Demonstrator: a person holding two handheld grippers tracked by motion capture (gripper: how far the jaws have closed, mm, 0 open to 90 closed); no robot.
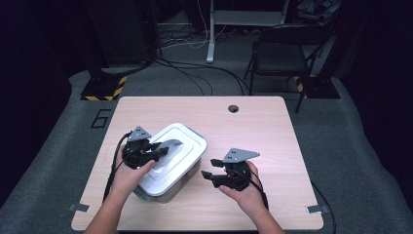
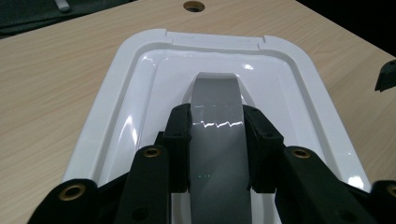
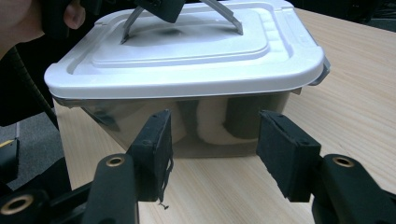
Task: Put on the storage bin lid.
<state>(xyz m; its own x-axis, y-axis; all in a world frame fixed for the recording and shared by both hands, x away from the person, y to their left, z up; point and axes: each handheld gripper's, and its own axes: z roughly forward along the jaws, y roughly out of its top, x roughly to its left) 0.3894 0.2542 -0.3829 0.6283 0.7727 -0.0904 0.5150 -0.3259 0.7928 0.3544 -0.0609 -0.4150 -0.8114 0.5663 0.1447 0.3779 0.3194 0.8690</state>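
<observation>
Now, left gripper (image 2: 217,140) jaws clamped on the grey handle (image 2: 217,100), right gripper (image 3: 212,149) empty, half-open: lift the white box (image 1: 168,163) straight, keep it level.

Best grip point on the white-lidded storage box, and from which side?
Grip the grey handle, arched clear of the white lid along its midline. Come from above, jaws straddling the strap's narrow width; the box itself looks too wide. The left gripper is already clamped there. The right gripper is open, beside the box.
</observation>
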